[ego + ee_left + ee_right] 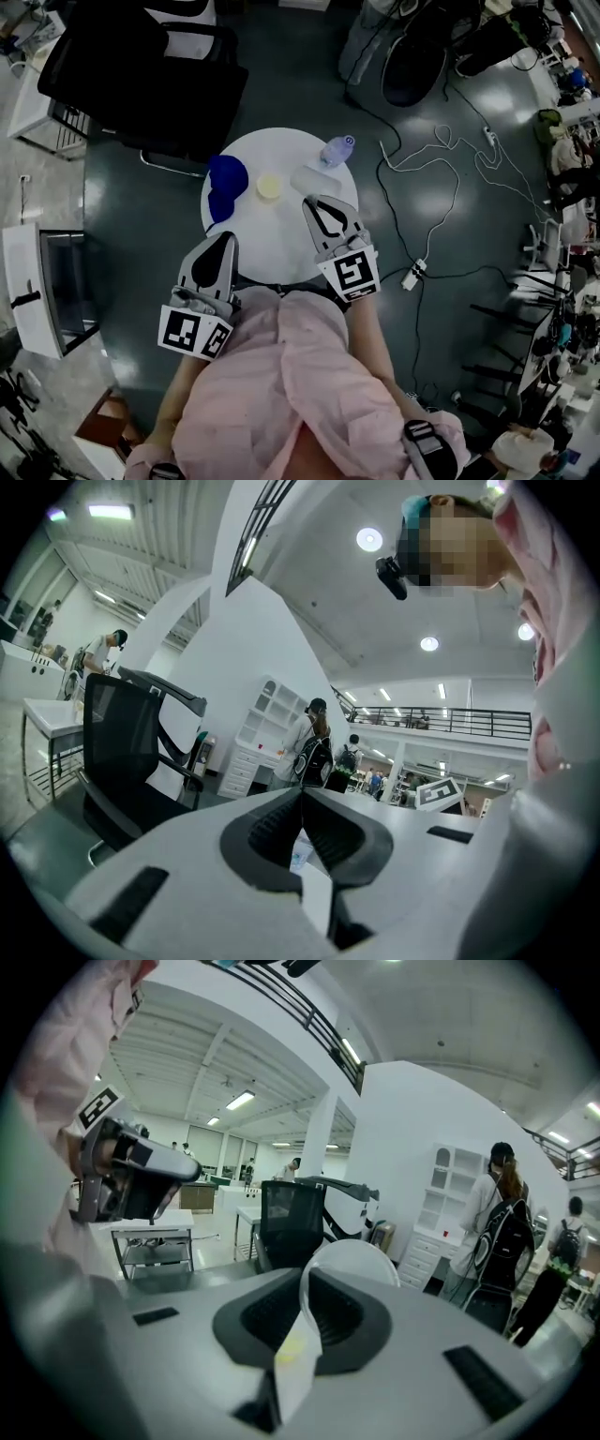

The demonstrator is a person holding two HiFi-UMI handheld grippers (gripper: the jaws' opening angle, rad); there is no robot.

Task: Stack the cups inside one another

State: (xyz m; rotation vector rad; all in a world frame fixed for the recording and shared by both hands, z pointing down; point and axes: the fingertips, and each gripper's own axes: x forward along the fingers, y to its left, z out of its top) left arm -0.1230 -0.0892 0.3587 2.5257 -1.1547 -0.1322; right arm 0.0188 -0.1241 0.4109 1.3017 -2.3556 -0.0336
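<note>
Standing by the person, I see the left gripper nearest, jaws pressed together on nothing, idle over the near side of the round white table. Further in, the right gripper is nipped shut on the thin wall of the translucent white cup; whether that cup rests on the tabletop or hangs just above it I cannot tell. With so slight a pinch, I would hold the cup level, centre it over its partner and lower it straight before letting go. Just beside it the small yellow cup stands open and looks empty. Left of that is the blue cup, contents unclear. The lavender cup sits at the far rim, its inside hidden.
</note>
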